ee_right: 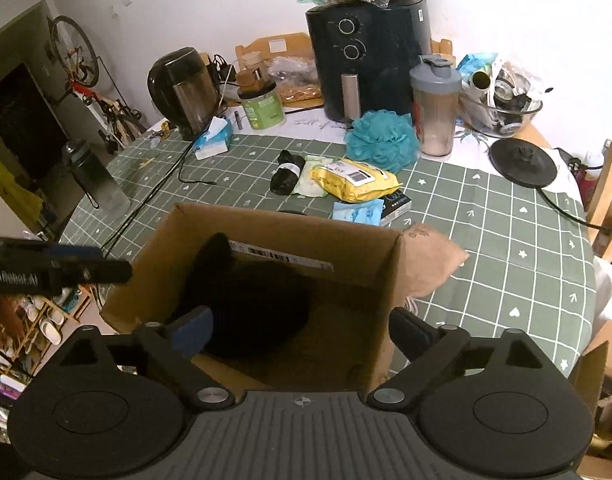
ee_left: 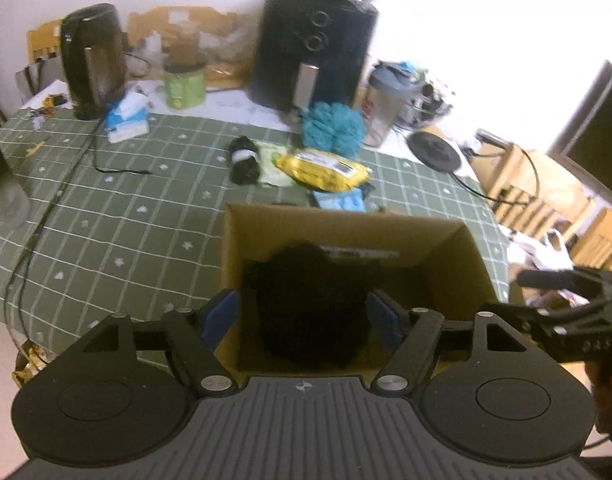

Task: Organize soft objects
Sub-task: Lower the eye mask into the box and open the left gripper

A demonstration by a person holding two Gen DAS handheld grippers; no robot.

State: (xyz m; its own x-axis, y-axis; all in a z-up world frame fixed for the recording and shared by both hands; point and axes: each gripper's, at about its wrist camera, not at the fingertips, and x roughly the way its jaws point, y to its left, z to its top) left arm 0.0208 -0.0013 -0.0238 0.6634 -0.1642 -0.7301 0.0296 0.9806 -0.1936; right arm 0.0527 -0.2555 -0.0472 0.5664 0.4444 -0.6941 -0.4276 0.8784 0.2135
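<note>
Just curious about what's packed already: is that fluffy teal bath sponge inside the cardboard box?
No, the teal bath sponge sits on the tablecloth beyond the cardboard box.

One box holding one black bundle. On the tabletop: one teal pouf, one yellow packet, one black roll, one kettle, one air fryer, one shaker, one green jar, one tissue pack.

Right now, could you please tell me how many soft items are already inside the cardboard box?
1 that shows: a black fabric bundle lying on the floor of the cardboard box, toward its left side. Anything beneath it or behind the near wall would be hidden.
</note>
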